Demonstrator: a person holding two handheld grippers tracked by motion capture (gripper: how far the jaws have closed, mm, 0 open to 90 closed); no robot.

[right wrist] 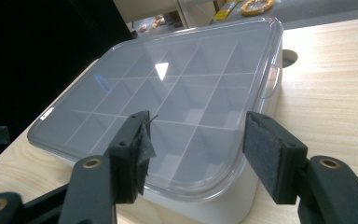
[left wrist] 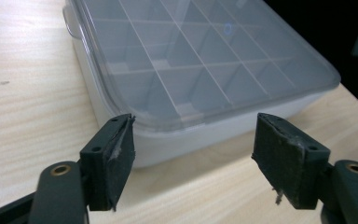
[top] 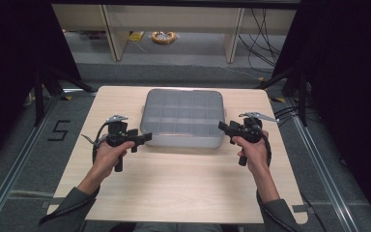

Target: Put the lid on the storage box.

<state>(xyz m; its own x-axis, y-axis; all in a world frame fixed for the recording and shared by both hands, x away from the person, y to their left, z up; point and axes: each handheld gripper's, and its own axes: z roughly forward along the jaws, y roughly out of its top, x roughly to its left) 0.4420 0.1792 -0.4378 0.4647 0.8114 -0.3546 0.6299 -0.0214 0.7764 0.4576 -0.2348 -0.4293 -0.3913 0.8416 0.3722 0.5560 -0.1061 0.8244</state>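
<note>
Dark curtains wall off both sides of a small workspace; beyond it are a grey floor, wooden shelf legs and loose cables. At the centre stands a pale wooden desk (top: 174, 188).

On the far half of the desk, about midway between its left and right edges, sits a shallow plastic box (top: 182, 119). Its clear lid (left wrist: 205, 56) is closed, and through it show white dividers forming a grid of compartments, which look empty.

A person's forearms reach in from the near edge, one hand on each side of the box. The left gripper (top: 144, 138) points at the box's near left corner, and the right gripper (top: 223, 127) points at its near right corner. Both sets of jaws are spread wide and grip nothing.

From each gripper view, the padded jaws frame a near corner of the box, just short of its wall. This matched placement suggests readiness to take the box, or its lid, from both ends together.
</note>
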